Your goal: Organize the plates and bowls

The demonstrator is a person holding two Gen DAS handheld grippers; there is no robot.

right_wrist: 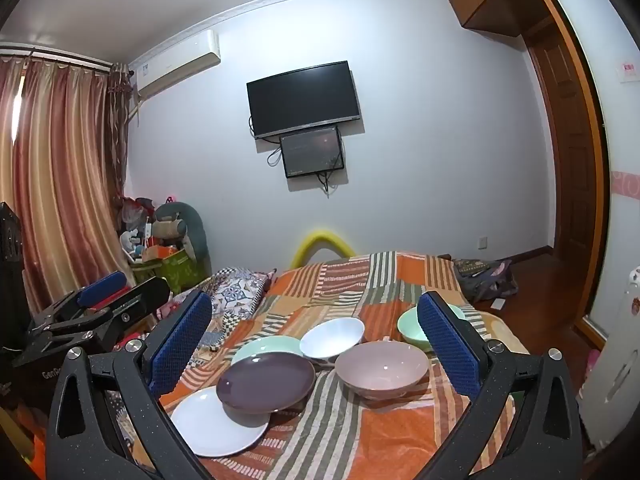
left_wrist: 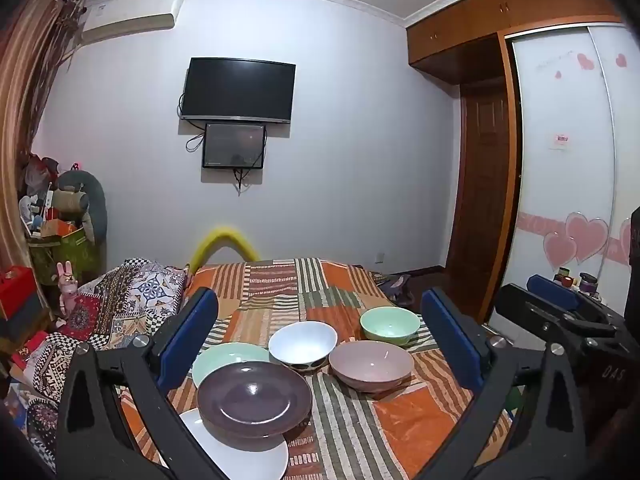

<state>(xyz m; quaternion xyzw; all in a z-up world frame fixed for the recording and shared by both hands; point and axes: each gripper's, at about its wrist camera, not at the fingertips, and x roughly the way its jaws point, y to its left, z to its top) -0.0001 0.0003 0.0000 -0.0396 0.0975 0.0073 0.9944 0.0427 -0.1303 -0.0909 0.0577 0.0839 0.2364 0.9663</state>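
Both the left hand-held gripper (left_wrist: 320,344) and the right hand-held gripper (right_wrist: 316,344) stand fully open with nothing between their blue pads, hovering just short of the crockery and tilted slightly downward. Taking the purple plate (left_wrist: 254,398) as the landmark: it rests tilted on top of a white plate (left_wrist: 256,454) that juts out nearer the cameras, a pale green plate (left_wrist: 224,356) lies just behind it, a white bowl (left_wrist: 303,345) sits behind and to its right, a pink bowl (left_wrist: 371,364) to its right, and a green bowl (left_wrist: 390,324) farthest off beyond the pink one. Sorting has apparently not begun. A sound first move would be to take the purple plate by its raised rim, since it lies uppermost and tilted, close firmly because glazed ware is likely slippery, and lift straight up so the white plate is not dragged. The dishes lie on a bed (left_wrist: 420,412) under an orange striped patchwork cover, soft enough that stacks may lean. Behind stands a pale wall with a television (left_wrist: 239,91), curtains (right_wrist: 60,168) and a wooden wardrobe (left_wrist: 480,16).
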